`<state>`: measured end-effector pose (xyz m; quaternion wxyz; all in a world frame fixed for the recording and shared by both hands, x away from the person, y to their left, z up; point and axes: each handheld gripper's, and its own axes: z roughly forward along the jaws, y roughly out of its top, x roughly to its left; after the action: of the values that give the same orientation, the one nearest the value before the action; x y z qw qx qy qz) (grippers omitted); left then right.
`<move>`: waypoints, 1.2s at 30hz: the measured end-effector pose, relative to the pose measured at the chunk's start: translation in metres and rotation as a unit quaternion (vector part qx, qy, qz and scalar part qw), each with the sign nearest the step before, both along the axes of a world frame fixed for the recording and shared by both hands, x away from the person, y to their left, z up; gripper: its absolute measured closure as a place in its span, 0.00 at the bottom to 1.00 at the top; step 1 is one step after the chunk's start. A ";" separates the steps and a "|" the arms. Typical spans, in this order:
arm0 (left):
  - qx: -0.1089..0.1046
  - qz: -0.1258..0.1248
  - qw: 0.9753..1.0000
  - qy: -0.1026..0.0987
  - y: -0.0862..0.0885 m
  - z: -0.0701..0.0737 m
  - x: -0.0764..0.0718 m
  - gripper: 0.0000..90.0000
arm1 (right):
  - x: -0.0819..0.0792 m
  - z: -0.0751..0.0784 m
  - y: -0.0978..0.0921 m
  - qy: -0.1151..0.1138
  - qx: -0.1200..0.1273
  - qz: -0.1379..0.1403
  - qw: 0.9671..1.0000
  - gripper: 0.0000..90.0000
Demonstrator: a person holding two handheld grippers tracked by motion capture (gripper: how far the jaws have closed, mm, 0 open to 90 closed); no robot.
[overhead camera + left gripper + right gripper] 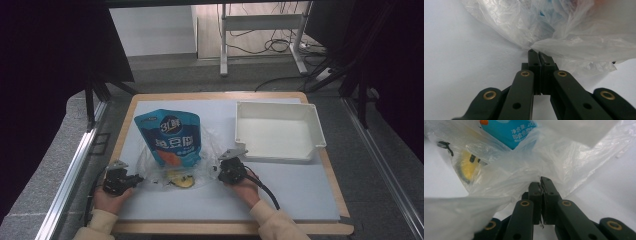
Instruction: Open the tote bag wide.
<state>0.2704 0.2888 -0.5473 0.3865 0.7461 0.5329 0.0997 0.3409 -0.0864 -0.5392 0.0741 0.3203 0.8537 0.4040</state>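
A clear plastic bag [150, 167] lies on the white mat with a blue snack pouch [171, 136] on or in it and a yellow and black object [180, 180] near its front edge. My left gripper [136, 178] is shut on the bag's left edge; in the left gripper view the closed jaws pinch the crinkled film [564, 47]. My right gripper [220, 171] is shut on the bag's right edge. In the right gripper view the film [519, 172] bunches at the jaw tips, with the blue pouch [514, 132] and yellow object [467, 168] behind it.
An empty white tray [315, 125] stands at the back right of the mat [300, 195]. The wooden table edge [225, 227] runs along the front. A metal stand and cables [265, 35] are on the floor beyond the table.
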 end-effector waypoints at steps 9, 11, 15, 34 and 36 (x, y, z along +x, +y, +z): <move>0.000 -0.002 1.000 0.002 0.000 0.000 0.000 1.00 | 0.000 0.001 0.000 0.001 0.002 0.002 1.000 0.92; 0.003 -0.005 1.000 0.004 0.000 0.000 0.000 1.00 | -0.001 0.003 -0.001 0.002 0.004 0.004 1.000 0.88; 0.002 -0.005 1.000 0.005 0.000 -0.001 0.001 1.00 | -0.002 0.006 -0.003 0.002 0.010 0.003 1.000 0.82; 0.000 -0.005 1.000 0.009 -0.001 -0.001 0.001 0.99 | -0.009 0.021 -0.016 -0.010 0.028 -0.006 1.000 0.74; 0.000 -0.005 1.000 0.009 -0.001 -0.001 0.001 0.99 | -0.010 0.024 -0.018 -0.012 0.031 -0.008 0.999 0.73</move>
<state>0.2717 0.2873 -0.5485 0.3821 0.7499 0.5323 0.0912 0.3313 -0.1040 -0.5157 0.0775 0.3246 0.8369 0.4338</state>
